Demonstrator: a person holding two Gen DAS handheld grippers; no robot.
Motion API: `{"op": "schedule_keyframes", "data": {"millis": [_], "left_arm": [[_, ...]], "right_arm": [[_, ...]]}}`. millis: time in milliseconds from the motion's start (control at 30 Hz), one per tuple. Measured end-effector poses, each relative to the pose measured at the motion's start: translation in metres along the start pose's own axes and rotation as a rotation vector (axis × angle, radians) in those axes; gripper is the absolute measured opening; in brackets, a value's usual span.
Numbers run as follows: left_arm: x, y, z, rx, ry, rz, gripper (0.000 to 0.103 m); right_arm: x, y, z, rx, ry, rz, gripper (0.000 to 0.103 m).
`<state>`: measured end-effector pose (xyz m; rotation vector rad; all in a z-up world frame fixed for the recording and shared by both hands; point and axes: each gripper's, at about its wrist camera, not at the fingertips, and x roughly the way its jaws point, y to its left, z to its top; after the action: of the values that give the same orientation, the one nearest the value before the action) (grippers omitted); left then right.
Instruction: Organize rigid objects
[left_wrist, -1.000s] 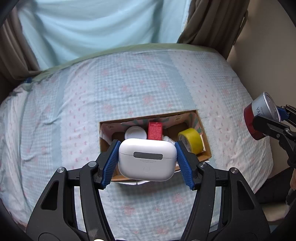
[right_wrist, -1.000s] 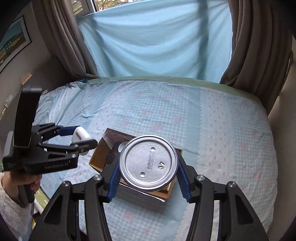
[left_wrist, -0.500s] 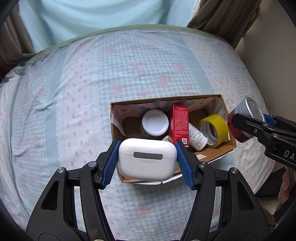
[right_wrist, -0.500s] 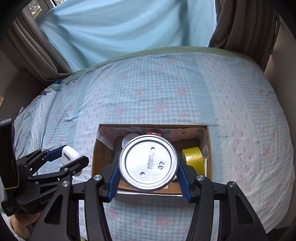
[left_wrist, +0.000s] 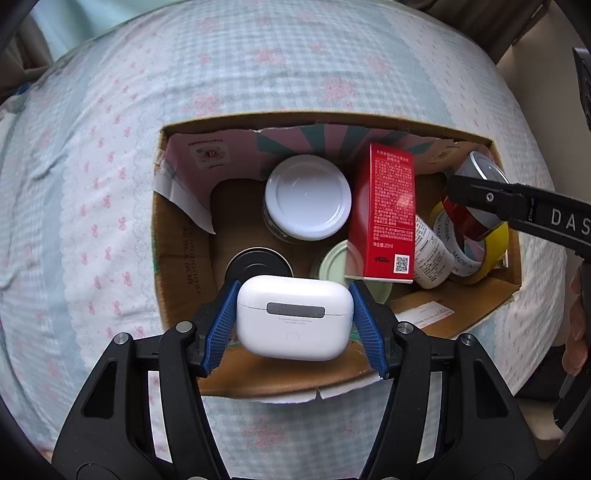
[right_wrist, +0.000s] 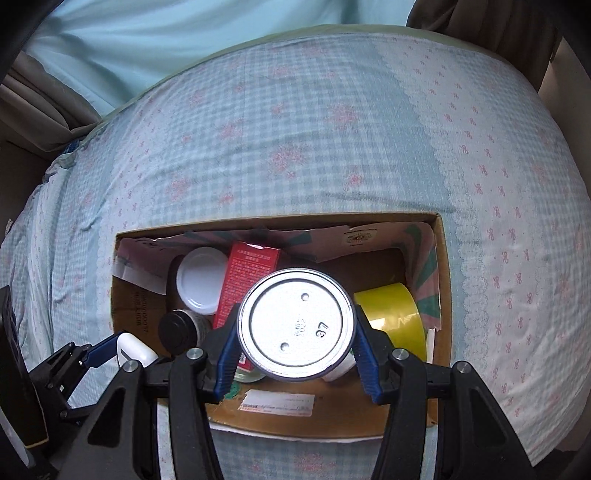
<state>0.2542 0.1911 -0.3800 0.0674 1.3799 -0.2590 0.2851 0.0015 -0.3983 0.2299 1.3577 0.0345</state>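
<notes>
A cardboard box is sitting on a bed covered in blue checked, pink-flowered bedding, with pale blue fabric and brown curtains hanging behind. The left tool is pinching a white earbud case over the box's near edge, while the right tool is clamping a metal can above the box.

The bedsheet was pale blue gingham with pink floral sprigs and bows. On it, the brown cardboard box had a pink-and-teal striped liner. Inside the box stood a red carton with white print, a white-lidded jar, a black-capped jar and a yellow tape roll. Blue-padded fingers clasped a white glossy earbud case; a silver-bottomed tin showed red sides.
</notes>
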Motion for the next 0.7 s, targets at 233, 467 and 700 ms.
{"op": "schedule_keyframes", "data": {"millis": [233, 467, 700], "left_arm": [[0.011, -0.005, 0.003, 0.005, 0.024, -0.011, 0.058], [-0.007, -0.006, 0.007, -0.033, -0.028, -0.033, 0.103], [-0.019, -0.013, 0.000, -0.013, -0.033, -0.028, 0.103]], "right_arm": [[0.023, -0.016, 0.011, 0.058, 0.046, 0.044, 0.051], [0.021, -0.015, 0.013, 0.051, 0.050, 0.032, 0.103], [0.011, -0.019, -0.002, 0.062, 0.054, 0.020, 0.103]]}}
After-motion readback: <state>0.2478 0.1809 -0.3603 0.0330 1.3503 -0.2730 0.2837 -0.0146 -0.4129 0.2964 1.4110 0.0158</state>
